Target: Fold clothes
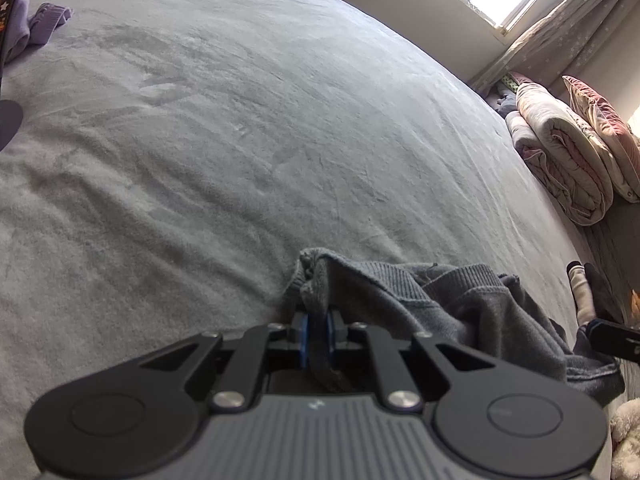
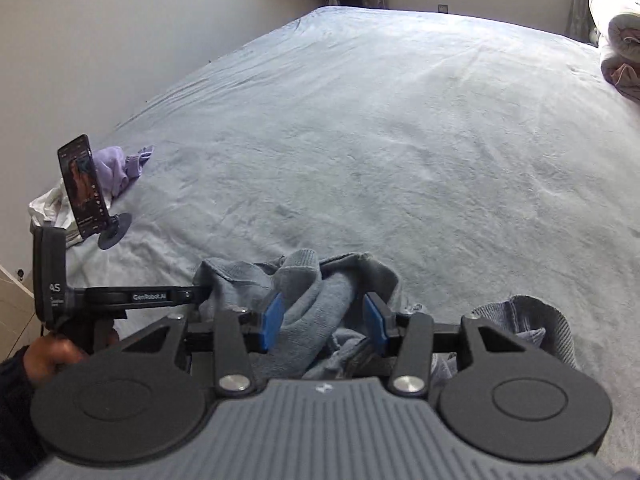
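A grey knit sweater (image 1: 460, 304) lies bunched at the near edge of a bed with a grey blanket (image 1: 240, 140). My left gripper (image 1: 318, 330) is shut on a fold of the sweater near its ribbed hem. In the right wrist view the same sweater (image 2: 308, 284) is bunched between the blue pads (image 2: 273, 320) of my right gripper (image 2: 322, 320), whose jaws stand wide apart around a ribbed cuff without pinching it. The left gripper (image 2: 192, 294) shows at the left of that view, held by a hand.
A purple garment (image 2: 120, 166) lies at the bed's left side beside a phone on a stand (image 2: 82, 188). Rolled quilts and pillows (image 1: 568, 152) are stacked at the right side under a window. A white plush thing (image 1: 626, 436) shows at the lower right.
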The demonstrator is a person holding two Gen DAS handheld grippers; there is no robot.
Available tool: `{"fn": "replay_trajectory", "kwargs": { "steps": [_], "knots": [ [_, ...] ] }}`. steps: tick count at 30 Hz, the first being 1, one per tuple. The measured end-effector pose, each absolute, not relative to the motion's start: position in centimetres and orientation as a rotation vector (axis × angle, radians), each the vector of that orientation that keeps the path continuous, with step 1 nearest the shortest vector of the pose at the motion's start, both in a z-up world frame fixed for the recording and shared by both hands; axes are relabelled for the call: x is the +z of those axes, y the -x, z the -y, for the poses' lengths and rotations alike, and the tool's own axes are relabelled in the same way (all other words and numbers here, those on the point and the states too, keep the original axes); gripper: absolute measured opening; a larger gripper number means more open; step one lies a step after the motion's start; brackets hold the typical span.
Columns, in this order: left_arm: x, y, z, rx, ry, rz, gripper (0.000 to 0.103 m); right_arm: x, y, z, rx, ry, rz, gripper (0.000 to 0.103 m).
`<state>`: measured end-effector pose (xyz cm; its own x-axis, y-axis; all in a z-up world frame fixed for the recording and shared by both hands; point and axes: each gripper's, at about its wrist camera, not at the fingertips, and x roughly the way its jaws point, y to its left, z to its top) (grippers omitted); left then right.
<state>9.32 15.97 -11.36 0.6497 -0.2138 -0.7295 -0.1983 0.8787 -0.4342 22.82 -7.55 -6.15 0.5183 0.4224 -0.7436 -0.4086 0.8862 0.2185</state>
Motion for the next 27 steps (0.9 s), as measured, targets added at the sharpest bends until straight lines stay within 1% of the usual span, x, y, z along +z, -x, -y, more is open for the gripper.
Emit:
{"fn": "replay_trajectory", "kwargs": {
  "steps": [8,10,11,12,17,22,23,24,25,27],
  "knots": [
    [-11.1,-9.5,-15.3,-0.001,0.476,-0.859,0.009,-9.5,-22.1,7.6,0.459,0.053,-0.983,0.048],
    [-11.1,-9.6,-15.5,0.003,0.497,-0.864,0.009,-9.8,-21.6,7.2,0.458,0.087,-0.979,0.044],
    [-11.1,-9.6,-15.6,0.005,0.507,-0.865,0.009,-9.8,-21.3,6.9,0.449,0.110,-0.972,0.038],
    [-11.1,-9.6,-15.7,0.007,0.516,-0.866,0.009,-9.7,-21.0,6.8,0.437,0.125,-0.958,0.037],
    [-11.1,-9.1,-15.7,0.026,0.548,-0.859,0.009,-8.0,-19.7,6.9,0.375,0.162,-0.875,0.037],
    [-11.1,-8.4,-16.0,0.046,0.606,-0.861,0.009,-7.1,-18.4,7.1,0.380,0.175,-0.850,0.037],
    [-11.3,-8.1,-16.0,0.051,0.619,-0.849,0.009,-7.1,-18.2,7.2,0.382,0.178,-0.848,0.035],
    [-11.5,-7.9,-15.9,0.056,0.629,-0.840,0.009,-7.1,-18.0,7.2,0.386,0.182,-0.851,0.021],
    [-11.8,-7.8,-15.9,0.061,0.637,-0.837,0.009,-7.2,-17.8,7.3,0.391,0.190,-0.855,0.016],
    [-11.6,-7.8,-15.9,0.072,0.648,-0.839,0.009,-7.1,-17.4,7.5,0.393,0.206,-0.854,0.009]
  ]
}}
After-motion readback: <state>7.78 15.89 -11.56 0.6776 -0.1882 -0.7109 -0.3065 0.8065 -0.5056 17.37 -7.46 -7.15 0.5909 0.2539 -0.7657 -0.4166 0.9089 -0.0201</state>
